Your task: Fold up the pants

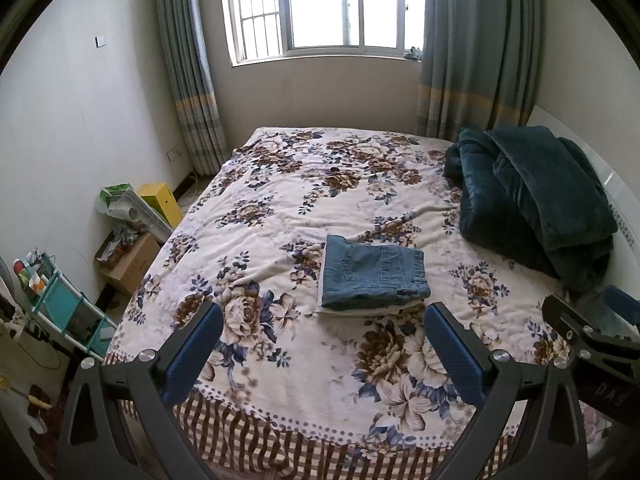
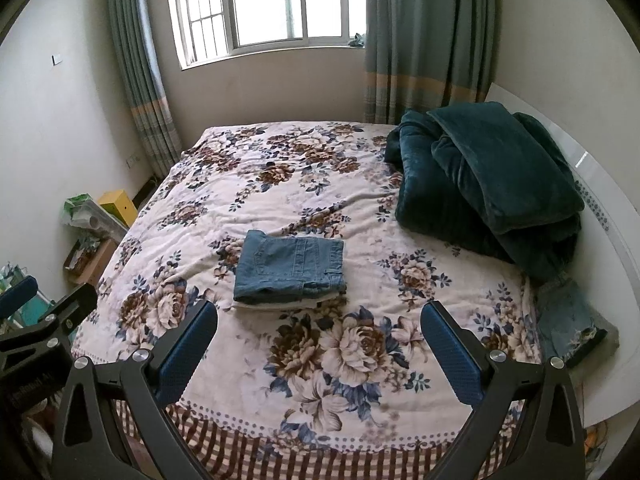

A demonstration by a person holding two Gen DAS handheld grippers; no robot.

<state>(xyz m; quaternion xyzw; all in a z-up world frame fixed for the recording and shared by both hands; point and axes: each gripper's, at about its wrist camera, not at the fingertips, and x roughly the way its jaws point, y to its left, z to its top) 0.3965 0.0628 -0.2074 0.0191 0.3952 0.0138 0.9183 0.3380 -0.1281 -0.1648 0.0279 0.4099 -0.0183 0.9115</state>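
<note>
Both of our grippers hang over the near edge of the bed with their blue-padded fingers spread wide and nothing between them. Our left gripper (image 1: 323, 322) shows its pads on either side of the floral pattern, and its left finger (image 1: 196, 350) stands over the fringe of the bedspread. Our right gripper (image 2: 319, 320) is spread just as wide; in the left wrist view its black frame pokes in at the right edge (image 1: 588, 330), and in the right wrist view the left one appears at the left edge (image 2: 48, 316), so the two sit side by side and apart.

Ahead of both, the jeans (image 1: 374, 272) lie folded into a compact rectangle on the bedspread (image 1: 280, 184), back pocket facing up, touched by neither gripper. They sit on a pale folded layer (image 2: 280, 305) that peeks out along their near edge; we cannot tell what it is.

Further out, to the right, a dark teal blanket (image 2: 496, 184) is heaped against the white headboard (image 2: 600, 200). Near it, at the right edge of the bed, a second piece of faded denim (image 2: 568, 316) lies crumpled. Beyond the bed a bright window (image 1: 324, 4) sits between grey-green curtains (image 1: 188, 80). On the floor to the left stand a yellow box (image 1: 162, 202), a cardboard box (image 1: 130, 262) and a teal rack (image 1: 64, 308).
</note>
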